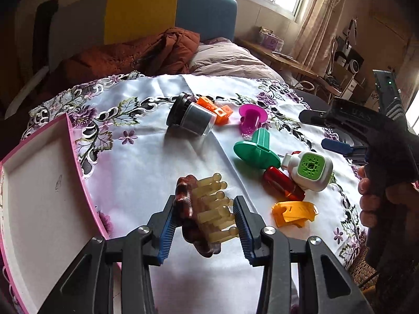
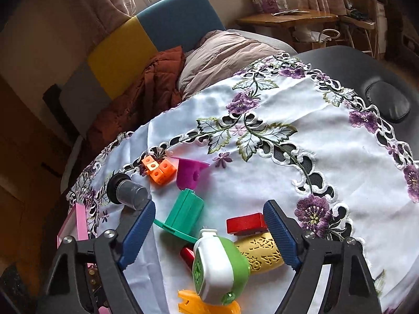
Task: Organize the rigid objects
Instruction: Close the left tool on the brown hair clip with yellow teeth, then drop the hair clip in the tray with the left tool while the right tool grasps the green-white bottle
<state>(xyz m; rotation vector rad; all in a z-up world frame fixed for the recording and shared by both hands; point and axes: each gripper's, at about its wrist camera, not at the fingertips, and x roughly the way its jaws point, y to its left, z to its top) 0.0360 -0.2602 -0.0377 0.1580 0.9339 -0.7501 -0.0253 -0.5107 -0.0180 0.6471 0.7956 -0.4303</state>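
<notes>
My left gripper (image 1: 205, 225) is shut on a brown hair claw clip (image 1: 199, 209) with pale yellow teeth, held just above the white embroidered cloth (image 1: 136, 162). A pink-rimmed white tray (image 1: 39, 183) lies to its left. My right gripper (image 2: 209, 235) stands open over a white-and-green device (image 2: 220, 264), its pads apart from the device; the same gripper (image 1: 327, 130) shows at the right of the left wrist view. Beside the device lie a yellow perforated cylinder (image 2: 262, 253), a red block (image 2: 246, 225), a red translucent tube (image 1: 282, 183) and an orange-yellow piece (image 1: 293, 213).
Further back on the cloth lie a green flanged piece (image 1: 256, 149), a magenta piece (image 1: 252, 116), orange cubes (image 1: 220, 111) and a black-capped clear jar (image 1: 191, 117) on its side. A bed with a rust jacket (image 1: 157, 52) stands behind the table. A hand (image 1: 371, 198) grips the right tool.
</notes>
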